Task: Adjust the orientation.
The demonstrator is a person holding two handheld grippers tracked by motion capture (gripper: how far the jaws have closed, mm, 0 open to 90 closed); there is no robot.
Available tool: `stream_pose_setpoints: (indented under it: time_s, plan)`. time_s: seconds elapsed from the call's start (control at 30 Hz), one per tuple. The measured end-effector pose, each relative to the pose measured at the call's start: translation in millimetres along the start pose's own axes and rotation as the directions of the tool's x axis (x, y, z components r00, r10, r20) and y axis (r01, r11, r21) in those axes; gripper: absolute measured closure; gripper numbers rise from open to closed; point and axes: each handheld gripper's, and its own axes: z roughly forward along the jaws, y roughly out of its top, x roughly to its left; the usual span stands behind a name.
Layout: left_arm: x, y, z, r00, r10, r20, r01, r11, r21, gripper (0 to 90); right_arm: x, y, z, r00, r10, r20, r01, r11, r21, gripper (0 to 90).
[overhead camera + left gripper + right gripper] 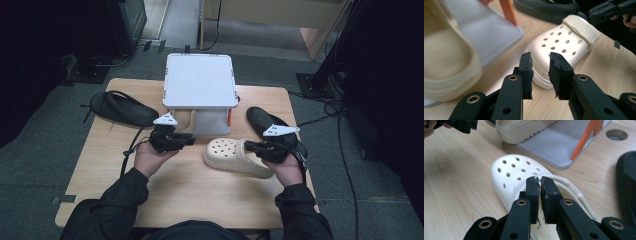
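The person's sleeves enter at the near edge of the wooden tabletop (100,165).

The left hand-held gripper (191,141) is carried low, just in front of the shelf rack, pointing across toward the cream clog. In the left gripper view its pads (526,72) stand apart with a narrow gap and nothing between them: released, not grasping.

The right hand-held gripper (250,146) sits over the heel end of the cream clog (235,156). In the right gripper view its pads (533,195) are nearly together, a thin slit left, with the clog's heel strap (571,187) running just behind them. Whether the pads pinch the strap or the rim cannot be told from that angle; nothing is visibly clamped.

The cream clog lies sole down near the middle of the tabletop, perforated toe pointing left toward the left hand-held gripper.

Beyond it stands a grey two-tier shelf rack (200,80) with orange posts (507,11). A second cream clog (446,57) rests on the lower tier, close to the left gripper's camera and blurred.

A black slipper (122,107) lies at the far left of the tabletop, well apart from the clog. Another black slipper (267,122) lies at the right, just behind the right hand and partly covered by it.

A round cable hole (616,134) opens in the tabletop past the rack. Cables trail on the grey carpet floor (380,165).
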Motion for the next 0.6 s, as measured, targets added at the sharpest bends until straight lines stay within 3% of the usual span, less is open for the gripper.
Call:
stream_pose_setpoints:
  time_s: [0.23,0.33,0.6]
  plan:
    - [-13.8,-3.5,22.2,0.9989,0.044,0.018,-0.044,0.9984,0.035,73.4,-3.0,-12.3,3.8,0.9997,0.017,0.017,-0.017,0.999,0.027,84.5]
    - [-19.9,-5.3,33.7,0.9971,0.041,0.063,-0.045,0.9974,0.056,73.5,-2.9,-16.8,7.0,0.9997,0.018,0.017,-0.019,0.999,0.047,84.5]
    - [-31.7,-9.8,52.2,0.9942,0.077,0.075,-0.083,0.9932,0.081,73.7,-0.1,-20.1,14.3,0.9998,0.015,0.012,-0.015,0.998,0.068,84.4]
